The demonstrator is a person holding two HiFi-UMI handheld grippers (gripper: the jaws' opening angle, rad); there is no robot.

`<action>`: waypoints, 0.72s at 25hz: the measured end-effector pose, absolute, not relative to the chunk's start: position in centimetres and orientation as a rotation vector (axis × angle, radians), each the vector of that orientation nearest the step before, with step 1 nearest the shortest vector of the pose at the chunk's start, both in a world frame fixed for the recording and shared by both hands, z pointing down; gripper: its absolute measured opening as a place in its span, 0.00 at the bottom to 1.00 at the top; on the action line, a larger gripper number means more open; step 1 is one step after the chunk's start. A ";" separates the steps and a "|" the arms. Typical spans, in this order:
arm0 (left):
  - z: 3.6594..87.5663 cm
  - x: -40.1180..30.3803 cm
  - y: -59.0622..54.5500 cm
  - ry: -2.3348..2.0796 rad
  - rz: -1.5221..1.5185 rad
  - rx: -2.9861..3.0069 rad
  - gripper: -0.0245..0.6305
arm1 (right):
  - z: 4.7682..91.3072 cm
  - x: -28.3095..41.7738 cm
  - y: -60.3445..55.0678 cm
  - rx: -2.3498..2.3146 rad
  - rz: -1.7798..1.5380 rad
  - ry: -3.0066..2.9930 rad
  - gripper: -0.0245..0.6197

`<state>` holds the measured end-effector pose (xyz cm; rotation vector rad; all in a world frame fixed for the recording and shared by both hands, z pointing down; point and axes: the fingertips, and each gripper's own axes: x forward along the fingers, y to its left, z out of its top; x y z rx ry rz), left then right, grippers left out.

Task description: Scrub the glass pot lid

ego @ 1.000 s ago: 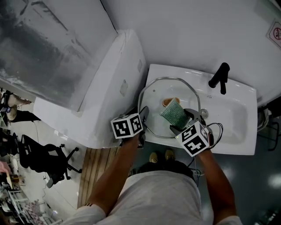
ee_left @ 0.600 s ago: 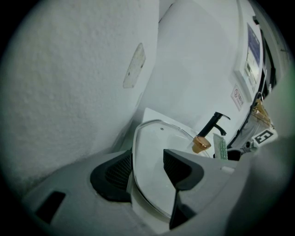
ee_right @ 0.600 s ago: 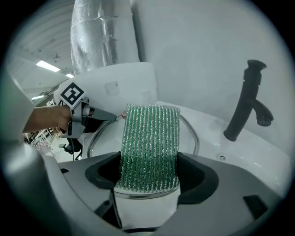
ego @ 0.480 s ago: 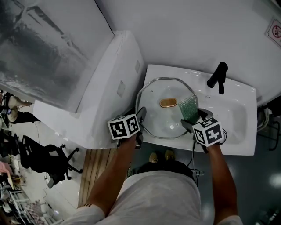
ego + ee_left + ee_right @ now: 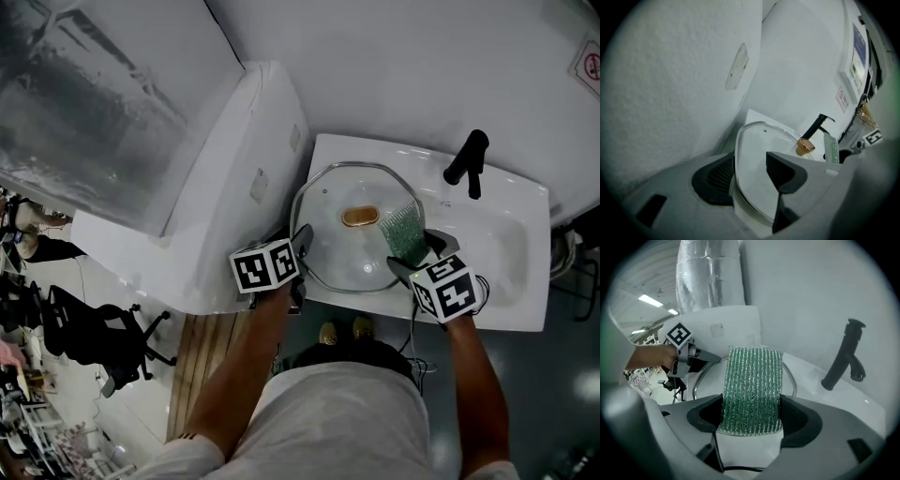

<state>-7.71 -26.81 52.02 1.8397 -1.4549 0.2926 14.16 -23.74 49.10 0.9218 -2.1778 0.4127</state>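
The glass pot lid with an amber knob is held over the left part of a white sink. My left gripper is shut on the lid's near-left rim; in the left gripper view the rim passes between the jaws, with the knob beyond. My right gripper is shut on a green scrub pad, which sits at the lid's right edge. In the right gripper view the pad stands upright between the jaws, hiding most of the lid.
A black faucet stands at the sink's back, right of the lid. A large white appliance borders the sink on the left, close to my left gripper. The sink basin opens to the right. A black office chair is on the floor, lower left.
My right gripper carried the green pad from the lid's middle, by the knob, to its right edge, then held about still. The left gripper kept its hold on the rim.
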 end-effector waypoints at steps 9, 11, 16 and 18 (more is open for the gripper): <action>52.0 -7.7 -26.8 -1.452 0.291 1.841 0.38 | 48.1 8.0 -18.7 0.693 0.129 -2.132 0.58; 52.0 -7.7 -26.8 -1.452 0.290 1.842 0.38 | 48.8 7.0 -17.8 0.661 0.114 -2.120 0.58; 52.1 -7.7 -26.8 -1.453 0.290 1.845 0.38 | 50.7 5.2 -16.7 0.610 0.103 -2.085 0.58; 52.0 -7.7 -26.8 -1.452 0.290 1.847 0.38 | 51.4 4.8 -16.6 0.593 0.103 -2.072 0.58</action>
